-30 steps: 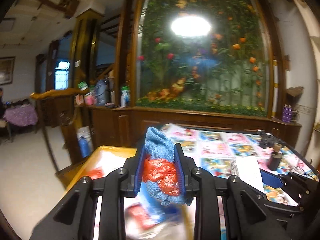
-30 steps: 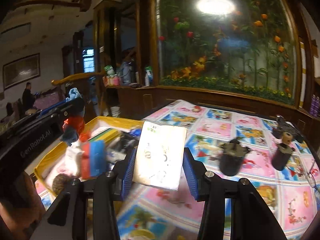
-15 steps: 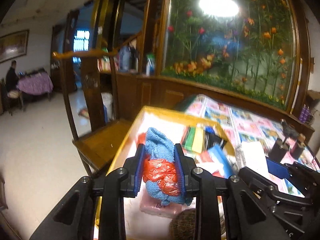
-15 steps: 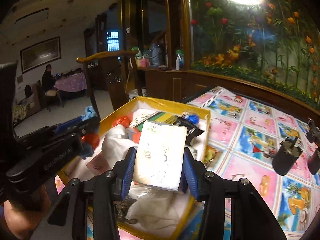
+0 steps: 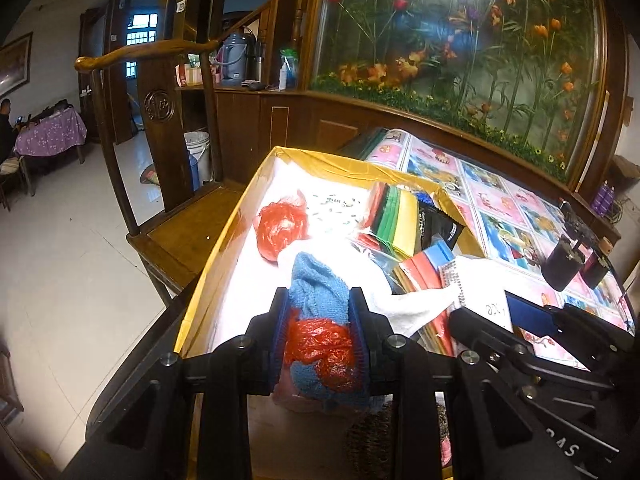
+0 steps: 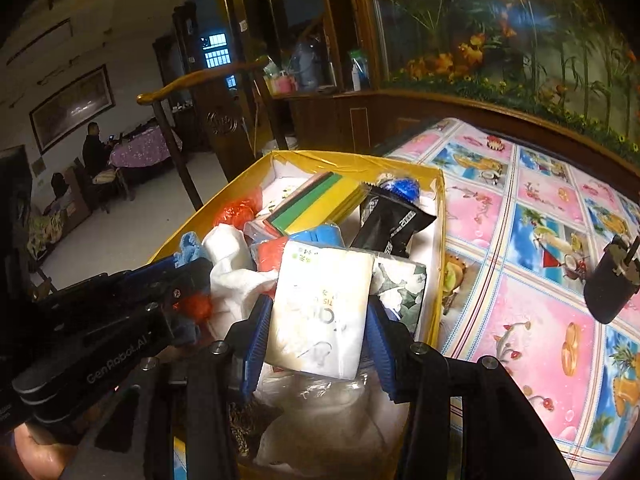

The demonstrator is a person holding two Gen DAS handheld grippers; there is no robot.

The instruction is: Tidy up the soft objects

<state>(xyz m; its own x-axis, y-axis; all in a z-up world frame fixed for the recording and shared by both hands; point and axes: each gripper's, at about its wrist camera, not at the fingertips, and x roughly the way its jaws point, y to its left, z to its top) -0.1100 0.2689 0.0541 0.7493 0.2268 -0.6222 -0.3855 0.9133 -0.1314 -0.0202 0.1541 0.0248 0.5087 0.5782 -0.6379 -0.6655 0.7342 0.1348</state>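
Blue knitted cloth (image 5: pixel 316 292) wrapped around a crumpled red plastic bag (image 5: pixel 324 348) sits clamped between the pads of the left hand-held gripper (image 5: pixel 320 320), above the near left part of the yellow cardboard box (image 5: pixel 224 248). The right hand-held gripper (image 6: pixel 316 320) is closed on a white tissue pack (image 6: pixel 320 308), held over the near end of the same box, just right of the left hand-held gripper. The box stands at the left edge of the desk (image 6: pixel 532 280), with a wooden chair (image 5: pixel 176 216) close beside it; the cartoon-print tablecloth to its right lies mostly open. Inside the box lie a second red plastic bag (image 5: pixel 280 228), a white cloth (image 6: pixel 236 264), coloured foam sheets (image 6: pixel 316 200) and a black packet (image 6: pixel 392 220), crowded together
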